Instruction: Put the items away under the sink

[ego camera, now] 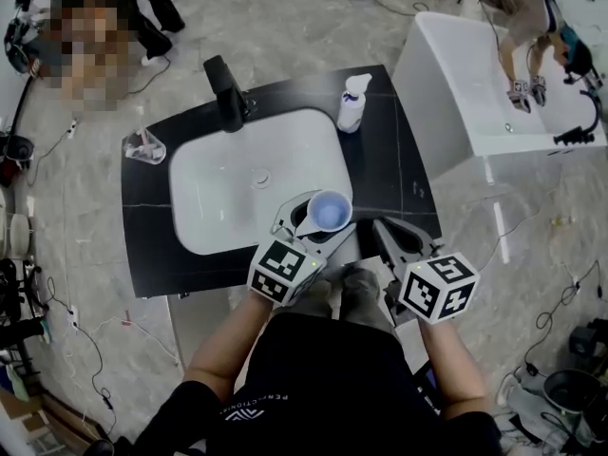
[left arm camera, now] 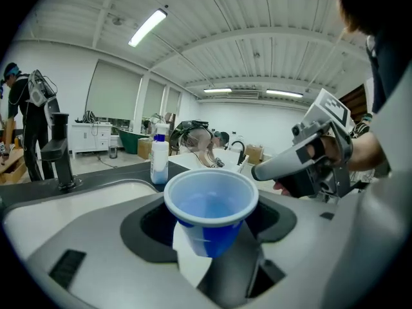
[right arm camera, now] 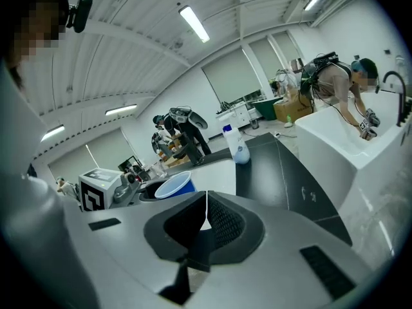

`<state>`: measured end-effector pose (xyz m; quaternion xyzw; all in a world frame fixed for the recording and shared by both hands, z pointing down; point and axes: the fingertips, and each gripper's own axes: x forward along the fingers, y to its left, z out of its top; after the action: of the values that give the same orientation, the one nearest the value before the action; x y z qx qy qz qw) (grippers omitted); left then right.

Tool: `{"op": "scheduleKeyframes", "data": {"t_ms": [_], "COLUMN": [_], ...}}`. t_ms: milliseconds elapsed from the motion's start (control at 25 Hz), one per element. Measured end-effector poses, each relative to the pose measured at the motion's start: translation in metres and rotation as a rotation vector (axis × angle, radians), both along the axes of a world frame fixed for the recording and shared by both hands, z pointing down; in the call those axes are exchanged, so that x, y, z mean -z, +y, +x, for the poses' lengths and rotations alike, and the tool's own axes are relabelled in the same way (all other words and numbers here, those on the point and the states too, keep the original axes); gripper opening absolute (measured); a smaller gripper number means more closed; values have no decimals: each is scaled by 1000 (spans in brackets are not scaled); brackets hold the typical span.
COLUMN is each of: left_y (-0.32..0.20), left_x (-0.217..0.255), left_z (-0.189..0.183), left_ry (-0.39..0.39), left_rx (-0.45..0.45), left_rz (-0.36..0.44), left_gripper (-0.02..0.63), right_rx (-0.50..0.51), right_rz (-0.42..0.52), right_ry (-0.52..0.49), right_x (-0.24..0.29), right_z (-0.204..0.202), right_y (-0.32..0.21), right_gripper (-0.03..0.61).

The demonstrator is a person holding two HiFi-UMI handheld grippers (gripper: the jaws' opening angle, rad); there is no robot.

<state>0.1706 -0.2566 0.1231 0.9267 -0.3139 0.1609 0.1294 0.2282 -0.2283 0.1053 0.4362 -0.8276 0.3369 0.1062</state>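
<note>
A blue plastic cup [ego camera: 330, 211] stands upright between the jaws of my left gripper [ego camera: 318, 220], which is shut on it, over the front edge of the black countertop [ego camera: 385, 155]. In the left gripper view the cup [left arm camera: 211, 205] is empty and its open mouth faces up. My right gripper [ego camera: 394, 240] hovers just right of the cup, over the counter's front edge. Its jaws [right arm camera: 206, 210] are shut with nothing between them. The cup [right arm camera: 174, 185] shows to its left. A white bottle [ego camera: 353, 103] with blue liquid stands at the counter's back right.
A white sink basin [ego camera: 214, 183] with a black faucet [ego camera: 226, 91] fills the counter's left half. A clear holder [ego camera: 144, 147] sits at the left edge. A white bathtub [ego camera: 475, 93] stands to the right, a person bent over it. Cables lie on the floor.
</note>
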Motion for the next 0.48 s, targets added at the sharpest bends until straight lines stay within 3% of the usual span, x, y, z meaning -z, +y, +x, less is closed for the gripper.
{"op": "scheduleKeyframes", "data": {"t_ms": [480], "left_y": [60], "left_x": [3], "left_z": [-30], "left_ry": [-8], "left_rx": [-111], "left_rz": [5], "left_gripper": [314], "right_rx": [-118], "right_rz": [8], "right_ry": [10], "right_x": [1], "right_z": [-25], "right_y": [64], "right_gripper": [35]}}
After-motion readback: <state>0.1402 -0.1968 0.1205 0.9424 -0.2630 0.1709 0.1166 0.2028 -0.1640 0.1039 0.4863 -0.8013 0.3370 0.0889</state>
